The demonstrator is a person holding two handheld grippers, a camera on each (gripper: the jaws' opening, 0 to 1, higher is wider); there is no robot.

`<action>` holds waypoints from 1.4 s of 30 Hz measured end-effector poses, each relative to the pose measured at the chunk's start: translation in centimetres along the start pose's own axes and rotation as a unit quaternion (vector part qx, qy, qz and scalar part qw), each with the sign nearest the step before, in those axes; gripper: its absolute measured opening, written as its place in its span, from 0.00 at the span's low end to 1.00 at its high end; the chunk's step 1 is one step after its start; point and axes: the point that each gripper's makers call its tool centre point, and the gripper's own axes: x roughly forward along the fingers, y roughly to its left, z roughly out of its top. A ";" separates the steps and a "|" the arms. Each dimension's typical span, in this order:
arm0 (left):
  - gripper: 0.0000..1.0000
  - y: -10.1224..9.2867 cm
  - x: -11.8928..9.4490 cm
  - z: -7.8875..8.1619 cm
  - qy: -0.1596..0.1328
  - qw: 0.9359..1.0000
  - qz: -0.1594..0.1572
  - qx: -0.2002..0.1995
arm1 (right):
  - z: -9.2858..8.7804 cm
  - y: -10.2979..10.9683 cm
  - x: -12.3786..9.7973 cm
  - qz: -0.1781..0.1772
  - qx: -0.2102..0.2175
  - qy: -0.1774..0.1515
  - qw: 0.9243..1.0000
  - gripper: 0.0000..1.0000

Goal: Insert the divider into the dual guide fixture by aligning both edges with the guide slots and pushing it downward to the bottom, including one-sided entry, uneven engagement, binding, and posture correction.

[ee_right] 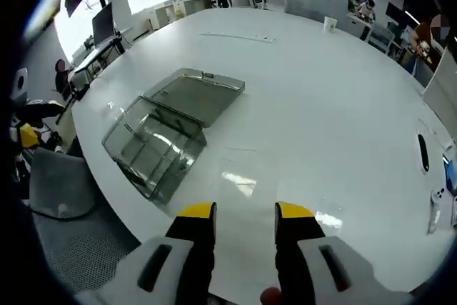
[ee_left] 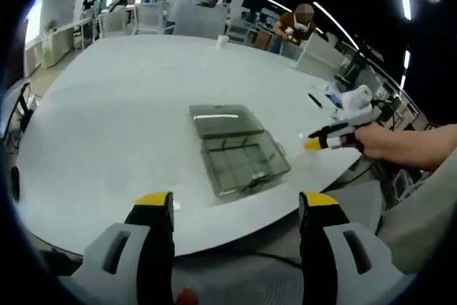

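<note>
Nearby, cup (ee_left: 222, 41) stands beyond clear box (ee_left: 238, 149).

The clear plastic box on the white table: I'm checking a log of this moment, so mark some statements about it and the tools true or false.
1. The clear plastic compartment box has its hinged lid open. True.
2. The left tool is shut on the box. False: its jaws are apart, holding nothing, short of the box.
3. The right tool is open over bare white table. True.
4. A red mug stands in the box. False: only clear dividers show inside.
5. A hand holds the right tool beside the box. True.
</note>
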 end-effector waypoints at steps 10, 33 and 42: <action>0.62 -1.1 0.1 0.0 -0.003 1.000 -0.021 0.009 | 1.4 2.7 -1.8 0.021 -0.023 -0.031 0.999 0.28; 0.47 -5.0 0.3 0.9 -0.026 0.997 -0.072 0.013 | 3.8 8.1 -6.0 0.055 -0.069 -0.094 0.992 0.28; 0.43 -6.6 0.4 1.8 -0.043 0.994 -0.096 0.010 | 4.6 10.2 -7.9 0.070 -0.087 -0.116 0.987 0.28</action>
